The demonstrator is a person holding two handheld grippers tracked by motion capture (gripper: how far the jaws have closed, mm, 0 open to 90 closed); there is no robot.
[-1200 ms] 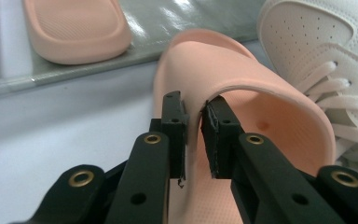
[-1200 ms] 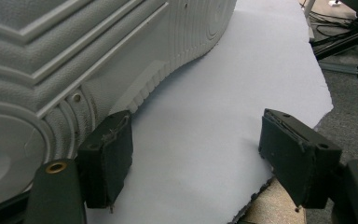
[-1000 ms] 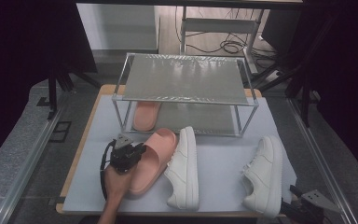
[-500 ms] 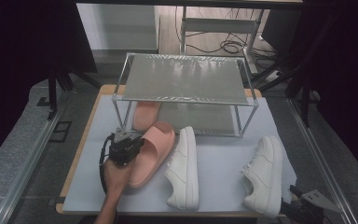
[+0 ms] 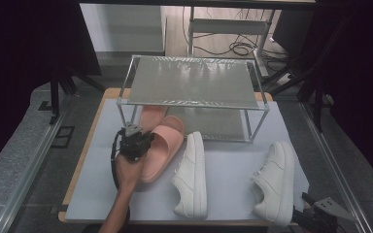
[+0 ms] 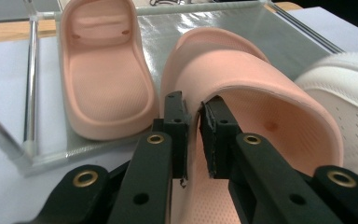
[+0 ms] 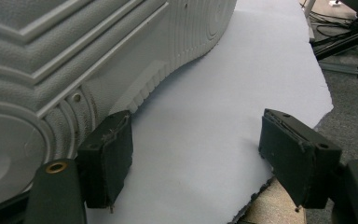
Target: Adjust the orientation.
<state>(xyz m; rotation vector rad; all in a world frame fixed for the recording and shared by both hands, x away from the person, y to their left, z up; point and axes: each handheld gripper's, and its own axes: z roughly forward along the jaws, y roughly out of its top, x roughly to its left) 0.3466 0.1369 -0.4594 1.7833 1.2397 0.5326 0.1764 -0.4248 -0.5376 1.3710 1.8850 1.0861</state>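
Nudging closer to the rack [image 5: 189, 87]: left gripper [image 5: 137, 141], pink slipper [image 5: 160, 148] pinched.

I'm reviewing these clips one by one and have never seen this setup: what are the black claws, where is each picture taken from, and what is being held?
No robot here: a person holds a two-jaw gripper in each hand. The high view looks down on the table from above the person's side. Each of the other two pictures comes from a camera riding on one gripper, looking along its black jaws.

On the table stands a two-level metal rack. One pink slipper lies on its lower shelf. The left gripper is shut on the side wall of the second pink slipper, just in front of the rack. Two white sneakers lie on the table, one in the middle and one at the right. The right gripper rests open beside that right sneaker's sole, holding nothing.
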